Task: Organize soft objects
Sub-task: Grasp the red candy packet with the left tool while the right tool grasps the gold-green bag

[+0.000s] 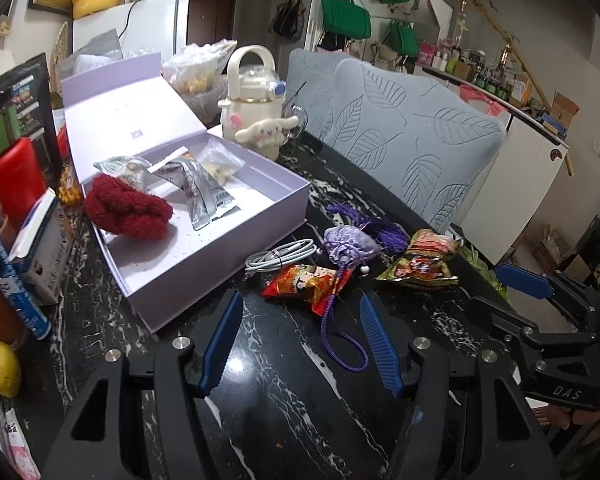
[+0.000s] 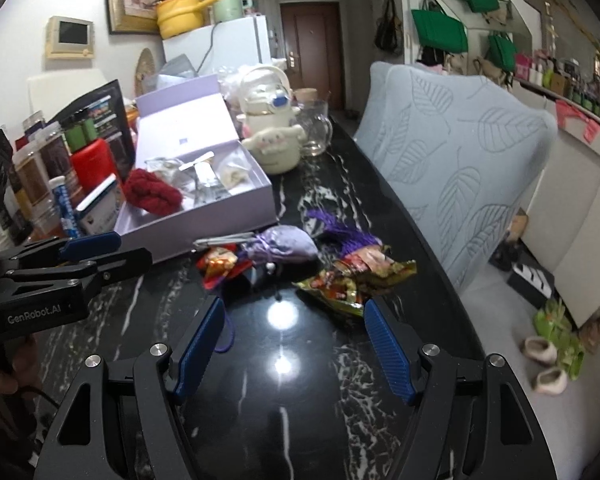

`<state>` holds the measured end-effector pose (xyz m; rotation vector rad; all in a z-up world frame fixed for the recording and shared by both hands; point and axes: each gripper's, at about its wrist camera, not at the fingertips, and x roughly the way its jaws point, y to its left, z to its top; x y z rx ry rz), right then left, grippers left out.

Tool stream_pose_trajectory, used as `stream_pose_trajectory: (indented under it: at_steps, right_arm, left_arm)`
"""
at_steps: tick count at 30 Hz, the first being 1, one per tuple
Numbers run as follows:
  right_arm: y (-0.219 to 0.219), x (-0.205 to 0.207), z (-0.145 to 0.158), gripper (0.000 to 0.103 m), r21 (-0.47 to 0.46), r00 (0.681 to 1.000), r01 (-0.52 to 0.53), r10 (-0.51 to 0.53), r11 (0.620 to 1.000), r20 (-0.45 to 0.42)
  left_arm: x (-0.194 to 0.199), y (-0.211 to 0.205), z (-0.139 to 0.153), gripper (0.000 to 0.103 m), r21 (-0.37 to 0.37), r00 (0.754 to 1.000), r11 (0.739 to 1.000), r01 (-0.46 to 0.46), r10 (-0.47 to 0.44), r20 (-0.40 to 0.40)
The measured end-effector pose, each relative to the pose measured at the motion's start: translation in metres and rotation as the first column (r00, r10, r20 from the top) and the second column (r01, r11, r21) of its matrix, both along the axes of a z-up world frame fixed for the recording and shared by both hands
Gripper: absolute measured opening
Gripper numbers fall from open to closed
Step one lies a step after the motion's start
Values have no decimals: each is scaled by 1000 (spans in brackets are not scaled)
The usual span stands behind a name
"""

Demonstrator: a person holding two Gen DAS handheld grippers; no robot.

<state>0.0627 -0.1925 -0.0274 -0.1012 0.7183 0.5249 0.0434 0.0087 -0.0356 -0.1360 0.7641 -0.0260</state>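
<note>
left wrist view: the left hand-held gripper (image 1: pixel 300 316) hangs low over the black white-veined table (image 1: pixel 284 392), its 2 blue fingers spread wide with nothing between them. just ahead of its fingertips lies a red snack packet (image 1: pixel 300 282), crumpled and shiny, and beyond that a lilac drawstring pouch (image 1: pixel 350 246), soft and gathered at the neck, with a purple cord (image 1: pixel 340 328) trailing back between the fingers. ahead and to the right of the pouch sits a green and red snack bag (image 1: pixel 422 262), puffed and creased, with a purple tassel (image 1: pixel 364 220) behind it. a coiled white cable (image 1: pixel 280 258) lies just beside the pouch, ahead of the left finger. ahead and to the left stands an open lilac box (image 1: pixel 228 248), lid upright; inside it rest a fuzzy dark red knitted piece (image 1: pixel 130 210) and silver foil sachets (image 1: pixel 204 190).

right wrist view: the right hand-held gripper (image 2: pixel 292 312) is likewise wide open and holds nothing, hovering over the glossy table with the green and red snack bag just ahead of its right finger. the left hand-held gripper shows to its left. beyond the box stands a cream character kettle (image 2: pixel 272 128) beside a glass mug (image 2: pixel 316 132). to the right runs a pale blue leaf-patterned cushion (image 2: pixel 460 152); green bags (image 2: pixel 440 32) hang on the far wall.
</note>
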Motion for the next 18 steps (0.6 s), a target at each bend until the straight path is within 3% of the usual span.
stream_pose_trajectory:
  at_steps: [18]
  right_arm:
    - [-13,48,-33,73,-22,995,45,-47,999,-91]
  left_arm:
    - [60,5,-47,60,-60,992,998,-7,-1,-127]
